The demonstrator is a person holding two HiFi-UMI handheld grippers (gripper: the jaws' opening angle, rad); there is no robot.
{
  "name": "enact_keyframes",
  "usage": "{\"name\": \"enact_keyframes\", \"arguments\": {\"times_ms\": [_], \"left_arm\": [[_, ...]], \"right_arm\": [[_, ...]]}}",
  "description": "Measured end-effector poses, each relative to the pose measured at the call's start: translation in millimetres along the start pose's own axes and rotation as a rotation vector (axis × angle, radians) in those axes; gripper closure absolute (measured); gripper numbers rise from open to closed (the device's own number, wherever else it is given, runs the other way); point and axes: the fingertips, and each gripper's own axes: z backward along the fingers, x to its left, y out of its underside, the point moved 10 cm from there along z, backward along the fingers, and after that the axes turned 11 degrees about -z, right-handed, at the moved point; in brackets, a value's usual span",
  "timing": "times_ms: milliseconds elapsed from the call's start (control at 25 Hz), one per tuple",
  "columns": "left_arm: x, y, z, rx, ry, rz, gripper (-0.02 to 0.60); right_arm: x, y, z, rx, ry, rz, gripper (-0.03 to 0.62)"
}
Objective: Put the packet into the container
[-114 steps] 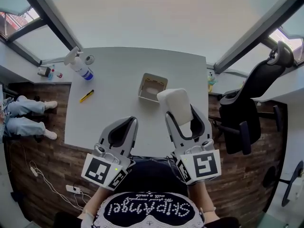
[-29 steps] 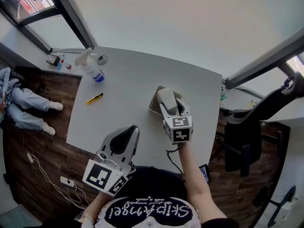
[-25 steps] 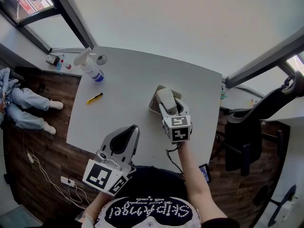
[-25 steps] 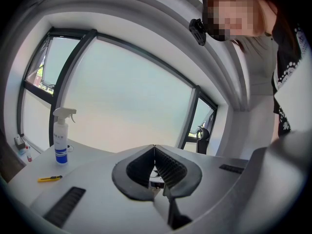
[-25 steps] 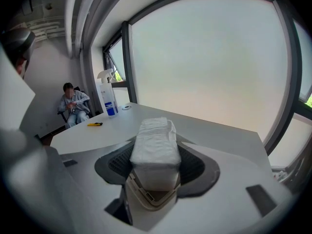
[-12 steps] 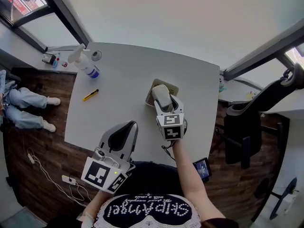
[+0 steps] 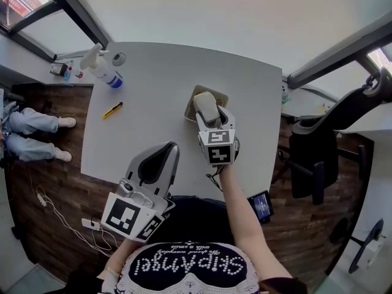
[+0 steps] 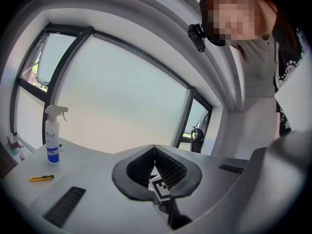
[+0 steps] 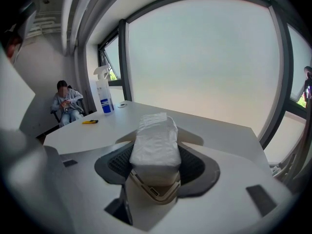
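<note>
- Right gripper (image 9: 156, 146) is clamped on the white packet (image 9: 156, 128). The ribbed pads (image 9: 191, 164) press both its sides.
- The packet stands lengthwise between the jaws, and its far end pokes out past the tips.
- From above, the packet hangs right over the tan container (image 7: 215, 92) and covers most of its opening.
- In the right gripper view, a corner of the container's rim shows just under the near end of the packet. I can't tell whether the packet touches the bottom.
- The container sits on the white table (image 7: 153, 66), towards its right half.
- Left gripper (image 8: 154, 148) has its jaws closed tip to tip with nothing between them. It is held low at the near edge of the table, well apart from the container.
- A spray bottle (image 7: 101, 70) stands upright at the far left corner of the table.
- A yellow cutter (image 7: 113, 110) lies flat near it, closer to the left edge.
- A black chair (image 7: 334, 127) stands off to the right of the table.
- A person (image 9: 67, 106) sits by the window, beyond the bottle.
</note>
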Motion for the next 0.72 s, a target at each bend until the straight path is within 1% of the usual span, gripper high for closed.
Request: {"name": "enact_keyframes", "arguments": {"times_ms": [240, 520, 720], "left_arm": [[-4.0, -0.2, 1.1, -0.008, 0.008, 0.007, 0.572], [-2.3, 0.4, 3.5, -0.007, -0.003, 0.011, 0.572], [-2.3, 1.4, 2.3, -0.007, -0.002, 0.028, 0.572]], "right_arm": [[1.6, 2.0, 0.1, -0.003, 0.006, 0.006, 0.335], [2.2, 4.4, -1.7, -0.008, 0.012, 0.014, 0.335], [2.8, 2.4, -0.3, -0.002, 0.006, 0.012, 0.335]]}}
